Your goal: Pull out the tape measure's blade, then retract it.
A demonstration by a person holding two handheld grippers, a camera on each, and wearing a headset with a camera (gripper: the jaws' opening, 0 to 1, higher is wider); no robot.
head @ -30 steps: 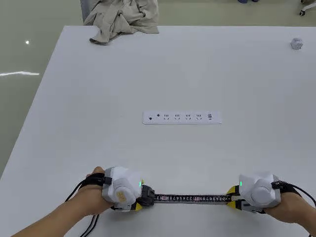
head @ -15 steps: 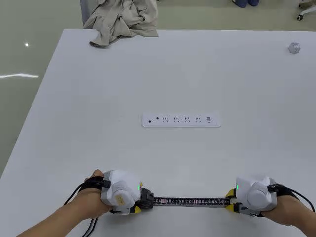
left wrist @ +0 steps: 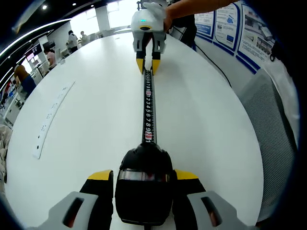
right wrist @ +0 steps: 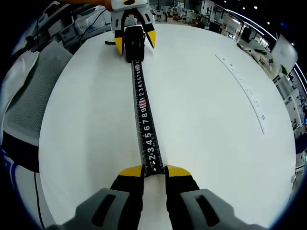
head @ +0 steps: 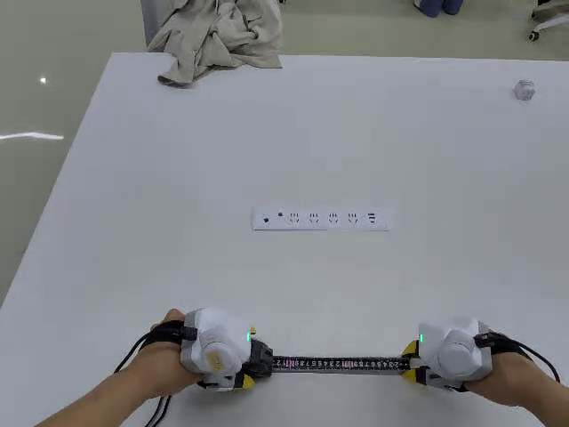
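L tongs [left wrist: 144, 176]: closed on the case [left wrist: 144, 194] of the tape measure, one pad on each side, case filling the gap btwn them. R tongs [right wrist: 153, 170]: almost fully closed, pinching the blade [right wrist: 143, 108] at its free end, by the low numbers; the end hook is hidden under the pads. Blade runs straight btwn the two, flat on or just above the worktop [head: 356, 133], can't tell which. In head view the lot sits at 6 o'clock near the front edge, case toward 7, blade tip toward 5.

Handling, my guess: case is hard, chunky, some weight, won't give, so a grip across its sides suits it. Blade is thin springy steel, slick, prone to kink, and the spring prob. pulls it back, so R needs a firm pinch right at the tip. For retracting, feed it in slowly or it may whip.

Pose: both hands low at the worktop, L hand [head: 160, 360] at 7, R hand [head: 508, 378] at 5, tongs pointing at each other, forearms coming in from the bottom corners.

Further out: power strip [head: 320, 219] at 12 of the tape, well apart; crumpled cloth [head: 213, 40] at 11 on the far edge; small pale object [head: 524, 90] at approx 1.
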